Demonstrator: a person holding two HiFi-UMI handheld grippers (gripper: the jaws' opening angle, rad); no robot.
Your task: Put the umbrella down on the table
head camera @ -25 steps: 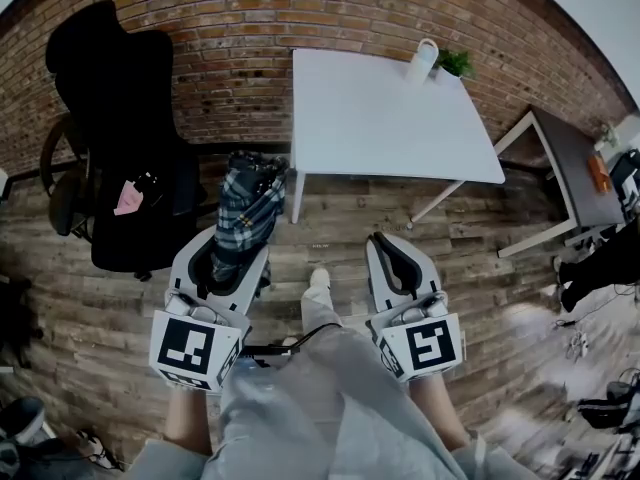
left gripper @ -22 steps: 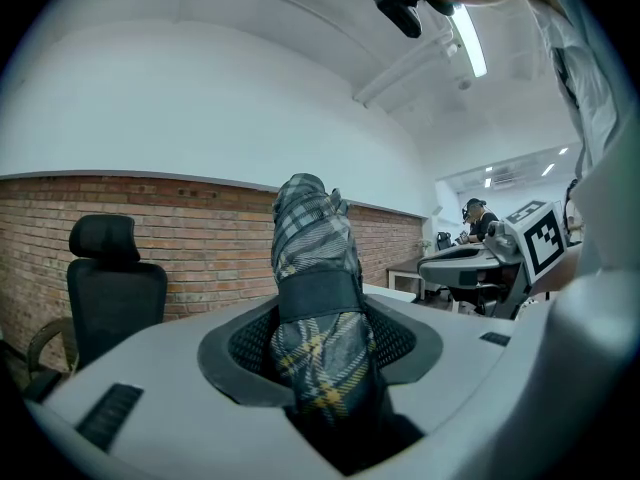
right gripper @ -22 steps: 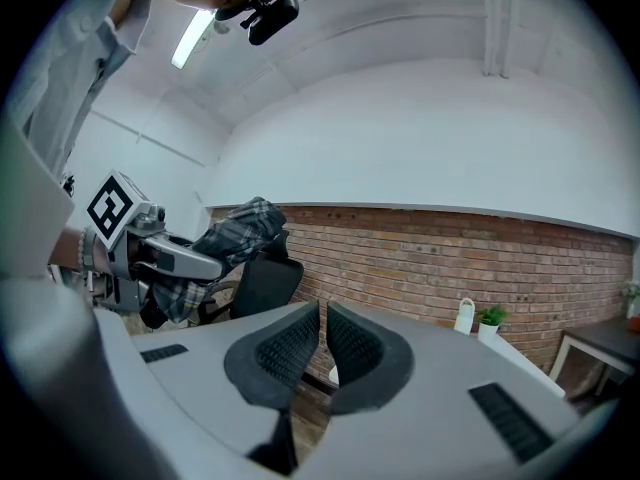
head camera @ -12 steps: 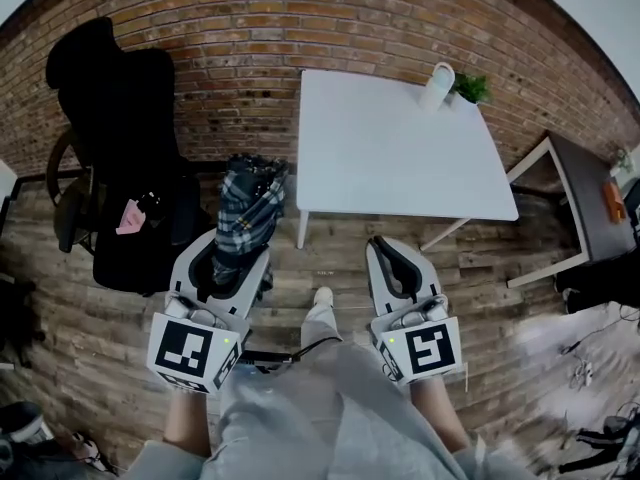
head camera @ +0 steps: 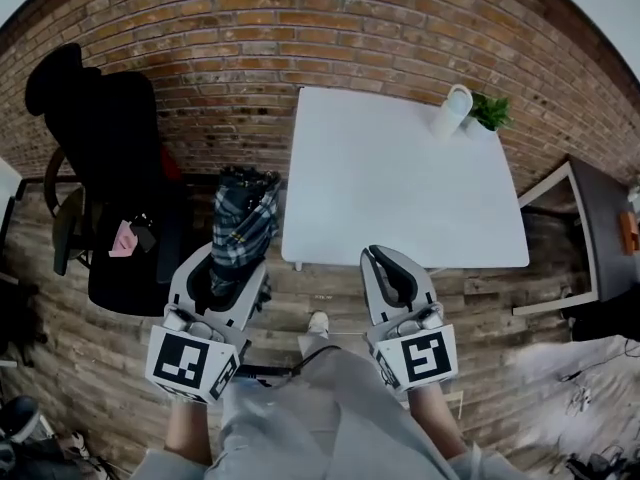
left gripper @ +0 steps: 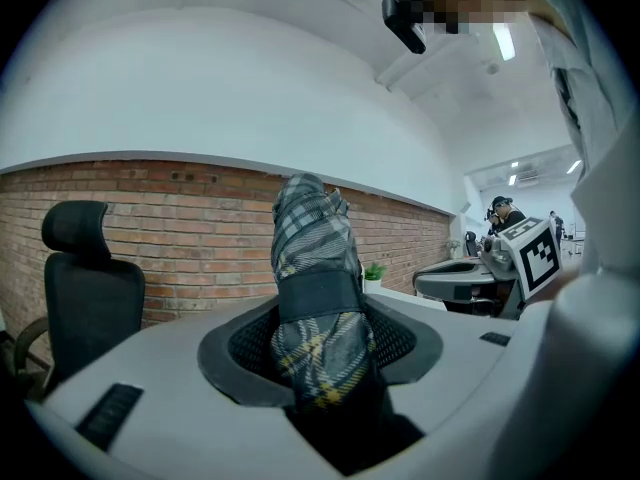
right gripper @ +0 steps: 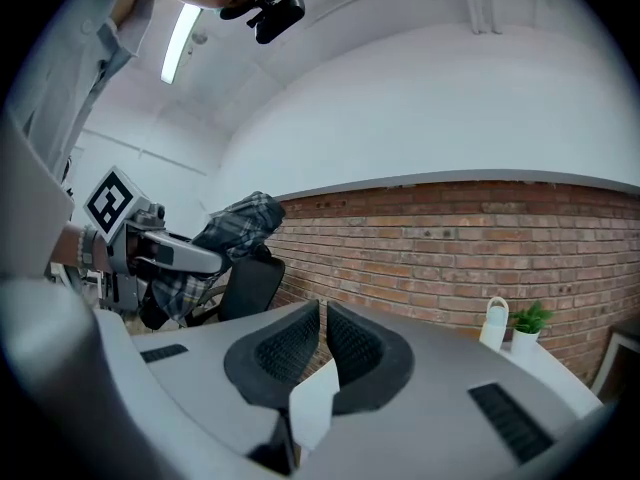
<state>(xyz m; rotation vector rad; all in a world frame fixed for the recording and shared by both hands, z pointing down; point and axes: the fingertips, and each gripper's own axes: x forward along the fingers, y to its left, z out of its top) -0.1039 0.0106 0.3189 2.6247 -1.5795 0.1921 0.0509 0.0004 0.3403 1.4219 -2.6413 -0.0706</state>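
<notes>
Jaws of the left gripper (head camera: 238, 271) pinch the folded plaid umbrella (head camera: 243, 218) low on its body, spread wide around it. It stands over the wooden floor (head camera: 110, 343), just off the white table's (head camera: 400, 198) near left corner. Right gripper (head camera: 390, 273) jaws sit pressed almost together, empty, at the table's near edge. Nothing is set down yet: the umbrella must still cross onto the tabletop and be released.

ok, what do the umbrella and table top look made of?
The umbrella: woven fabric, matte dark plaid, going by its soft creased folds. The table top: smooth white, low sheen, probably laminate or painted board; can't tell which.
</notes>
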